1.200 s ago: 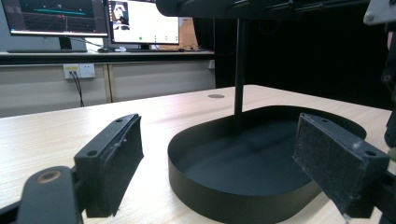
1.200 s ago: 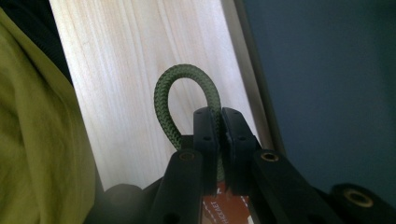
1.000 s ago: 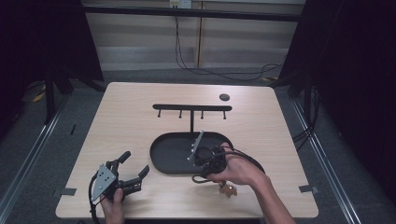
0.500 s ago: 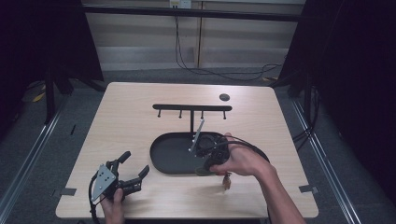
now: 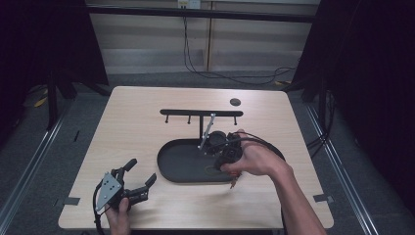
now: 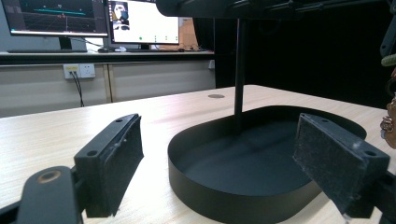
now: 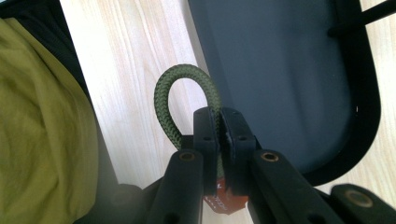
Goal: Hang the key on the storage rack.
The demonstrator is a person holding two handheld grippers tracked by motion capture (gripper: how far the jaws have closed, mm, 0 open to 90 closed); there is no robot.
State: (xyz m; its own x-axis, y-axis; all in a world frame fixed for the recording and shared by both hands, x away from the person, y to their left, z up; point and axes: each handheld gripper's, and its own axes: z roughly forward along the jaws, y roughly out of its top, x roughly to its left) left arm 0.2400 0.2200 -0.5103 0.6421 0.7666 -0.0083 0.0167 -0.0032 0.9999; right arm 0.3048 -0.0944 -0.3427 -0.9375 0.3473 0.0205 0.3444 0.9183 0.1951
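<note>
Fingers (image 7: pixel 215 135) of your right gripper (image 5: pixel 221 147) are clamped on the green cord loop (image 7: pixel 180 98), holding it above the near edge of the black tray (image 5: pixel 181 169) on the table (image 5: pixel 142 132). Picking it up looks done; hanging it on a peg of the rack (image 5: pixel 201 113) remains. Compared with a second ago, this hand has lifted and turned. Your left gripper (image 5: pixel 134 183) rests with fingers spread, empty.
</note>
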